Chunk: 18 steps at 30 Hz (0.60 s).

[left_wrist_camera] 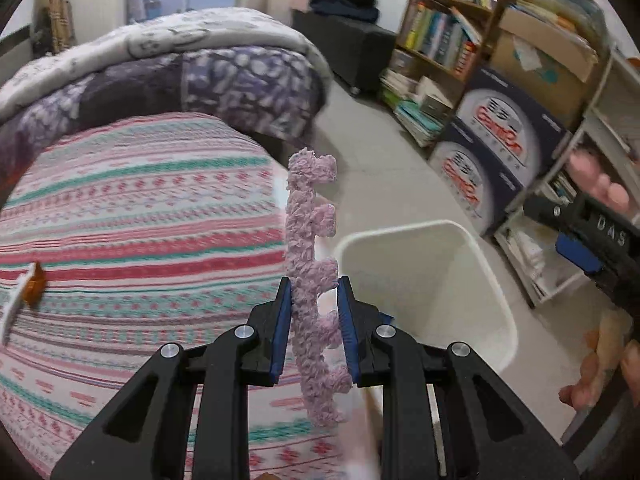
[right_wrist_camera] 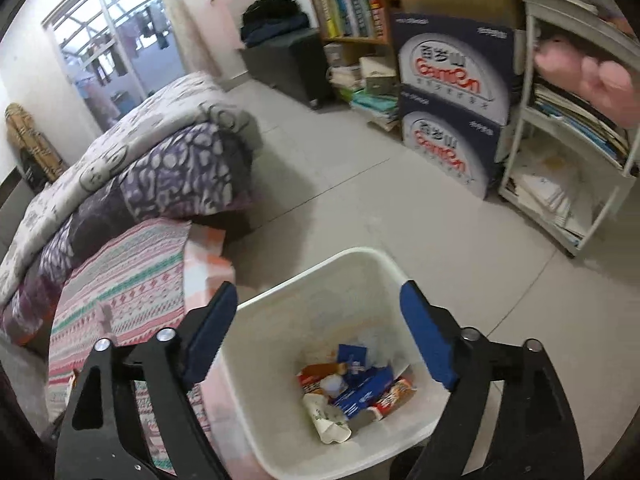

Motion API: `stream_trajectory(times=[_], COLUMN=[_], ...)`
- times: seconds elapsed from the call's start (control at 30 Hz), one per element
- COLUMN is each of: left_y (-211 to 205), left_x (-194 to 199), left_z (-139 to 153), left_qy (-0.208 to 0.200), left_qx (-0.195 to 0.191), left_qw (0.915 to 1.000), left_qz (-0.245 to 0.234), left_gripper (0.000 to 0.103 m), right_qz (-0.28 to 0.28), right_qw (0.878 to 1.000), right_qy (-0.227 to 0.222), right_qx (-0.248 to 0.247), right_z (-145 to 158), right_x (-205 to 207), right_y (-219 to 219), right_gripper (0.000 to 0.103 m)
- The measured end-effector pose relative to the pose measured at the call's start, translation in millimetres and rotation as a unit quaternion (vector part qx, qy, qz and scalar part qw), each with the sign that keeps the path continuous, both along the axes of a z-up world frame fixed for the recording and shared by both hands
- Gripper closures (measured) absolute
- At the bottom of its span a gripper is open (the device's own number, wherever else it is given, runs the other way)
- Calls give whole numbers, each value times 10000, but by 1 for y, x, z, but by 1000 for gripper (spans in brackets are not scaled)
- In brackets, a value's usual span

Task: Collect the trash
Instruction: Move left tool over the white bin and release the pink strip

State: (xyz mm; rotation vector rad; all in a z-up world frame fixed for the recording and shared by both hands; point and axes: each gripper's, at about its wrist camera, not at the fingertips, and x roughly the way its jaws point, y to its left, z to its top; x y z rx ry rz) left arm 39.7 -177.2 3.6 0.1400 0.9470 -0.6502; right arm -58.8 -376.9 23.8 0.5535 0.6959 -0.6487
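My left gripper (left_wrist_camera: 314, 284) is shut on a fuzzy lilac comb-shaped strip (left_wrist_camera: 310, 232) that stands upright between the blue pads, over the edge of the striped bed (left_wrist_camera: 140, 216). A white trash bin (left_wrist_camera: 424, 280) stands on the floor just right of it. In the right wrist view my right gripper (right_wrist_camera: 316, 296) is open and empty, held above the same bin (right_wrist_camera: 260, 380), which holds wrappers, a blue box and crumpled paper (right_wrist_camera: 356, 388). An orange-and-white piece (left_wrist_camera: 30, 286) lies on the bed at the far left.
A folded purple-and-grey quilt (left_wrist_camera: 168, 68) lies at the bed's far end. Bookshelves (left_wrist_camera: 444, 28), stacked blue cartons (left_wrist_camera: 492, 148) and a white rack (right_wrist_camera: 568, 128) line the right wall. A dark cabinet (right_wrist_camera: 288, 60) stands at the back. The floor (right_wrist_camera: 400, 208) is pale tile.
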Motion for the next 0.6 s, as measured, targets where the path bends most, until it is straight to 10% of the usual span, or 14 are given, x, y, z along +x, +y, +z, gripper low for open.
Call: stream_trajectory(times=[0.6], left_y=[-77], left_x=[-37], left_z=[-31], left_qy=[1040], left_qx=[-405], left_qw=[9879], left_qz=[-1075], left_gripper=[77], right_qz=[-462], right_qw=[9985], right_qy=[-32], right_qx=[308], right_z=[-6], right_x=[-37], right_y=[-46], right_gripper=[10])
